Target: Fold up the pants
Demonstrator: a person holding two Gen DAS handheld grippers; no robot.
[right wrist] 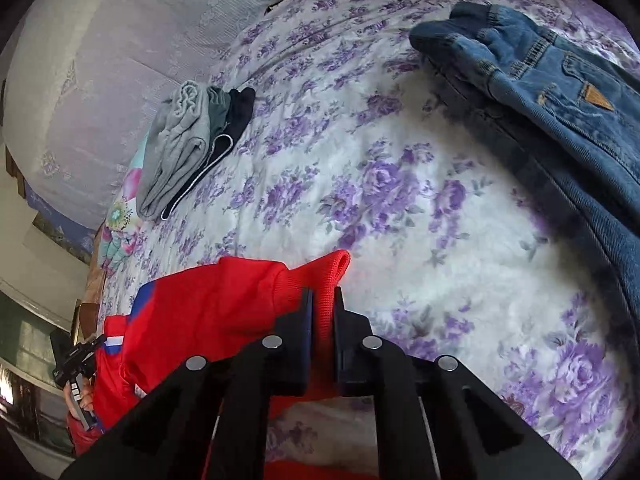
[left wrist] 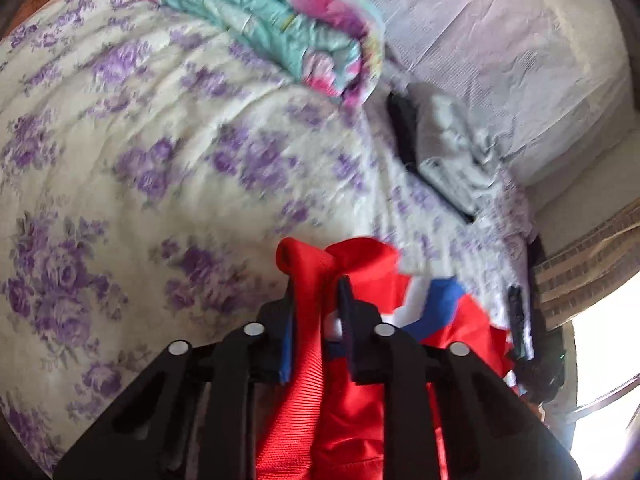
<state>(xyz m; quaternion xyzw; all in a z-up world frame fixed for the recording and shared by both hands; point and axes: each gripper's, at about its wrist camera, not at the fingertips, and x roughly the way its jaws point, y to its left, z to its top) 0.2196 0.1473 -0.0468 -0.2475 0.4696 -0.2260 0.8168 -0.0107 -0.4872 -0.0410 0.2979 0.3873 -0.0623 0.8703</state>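
The red pants [left wrist: 352, 384] with blue and white panels hang lifted above the bed. My left gripper [left wrist: 316, 284] is shut on a bunched red edge of them. In the right wrist view my right gripper [right wrist: 322, 296] is shut on the ribbed red waistband of the pants [right wrist: 224, 300]. The cloth stretches between the two grippers. The other gripper shows small at the right edge of the left wrist view [left wrist: 524, 332] and at the lower left of the right wrist view [right wrist: 78, 364].
The bed has a white sheet with purple flowers [right wrist: 400, 200]. Folded grey and dark clothes [right wrist: 188, 144] lie near the pale pillow [right wrist: 80, 80]. Blue jeans [right wrist: 560, 92] lie at the right. A rolled teal and pink blanket [left wrist: 280, 28] lies at the far side.
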